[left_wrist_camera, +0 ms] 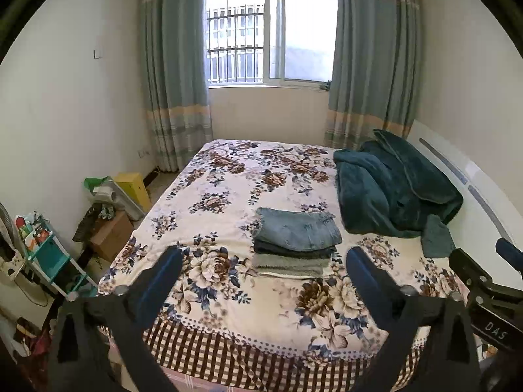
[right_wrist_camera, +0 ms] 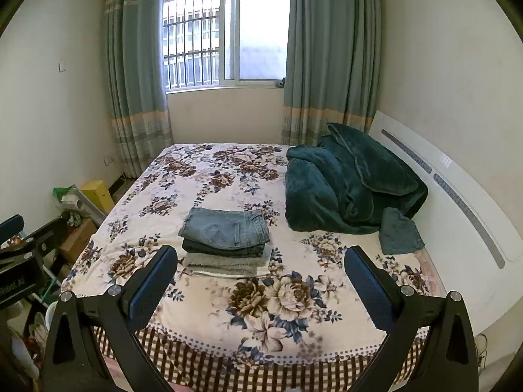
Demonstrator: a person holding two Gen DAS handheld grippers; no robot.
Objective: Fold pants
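Both my left gripper (left_wrist_camera: 261,269) and right gripper (right_wrist_camera: 261,268) are spread wide and empty, jeans (right_wrist_camera: 226,228) folded atop the stack mid-bed (right_wrist_camera: 294,313), left of the teal blanket (right_wrist_camera: 346,183) — denim looks heavy-ish, floppy, grippy — I'd pinch the thick waistband edge.

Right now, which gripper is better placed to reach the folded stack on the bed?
Left, slightly. The folded stack sits centred between the left gripper fingers; for the right gripper it lies off toward its left finger. Both are open and empty.
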